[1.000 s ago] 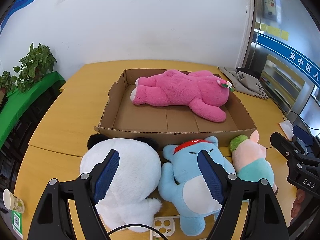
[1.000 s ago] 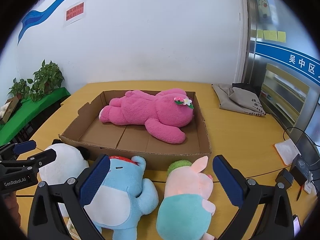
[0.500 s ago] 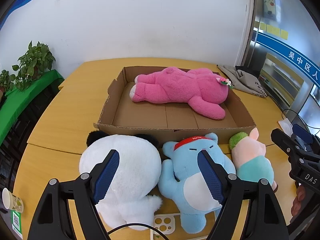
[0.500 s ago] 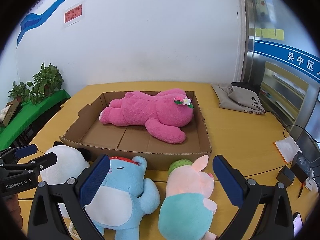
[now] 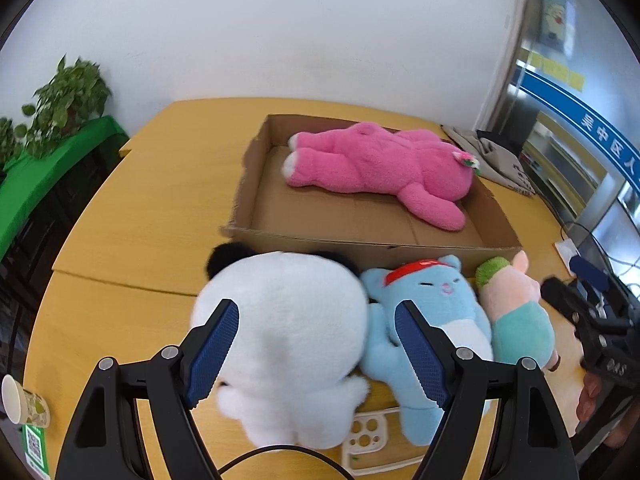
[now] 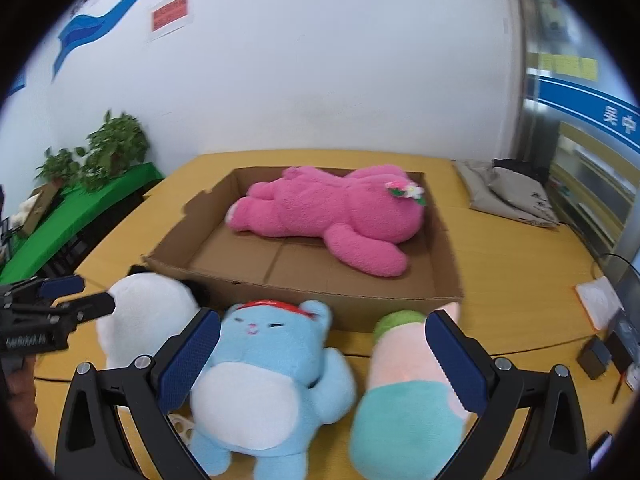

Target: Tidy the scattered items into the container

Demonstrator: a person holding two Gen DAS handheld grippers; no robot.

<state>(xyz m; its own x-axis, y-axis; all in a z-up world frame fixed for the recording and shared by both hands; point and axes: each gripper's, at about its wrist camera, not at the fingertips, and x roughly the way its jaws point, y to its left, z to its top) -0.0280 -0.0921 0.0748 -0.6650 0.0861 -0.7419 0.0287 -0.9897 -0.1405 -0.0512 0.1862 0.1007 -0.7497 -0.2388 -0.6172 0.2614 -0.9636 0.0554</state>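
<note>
Both claws wide apart: left gripper over the panda, right gripper over bear and pig; box at 12 o'clock.

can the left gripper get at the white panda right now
Probably yes. The left gripper is open, its fingers either side of the panda, with nothing above it; the blue bear presses against one side.

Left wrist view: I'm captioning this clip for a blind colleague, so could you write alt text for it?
An open left gripper hovers over a white panda plush on a wooden table. Beside it lie a blue plush and a pink pig plush; behind, a cardboard box holds a pink bear.
</note>
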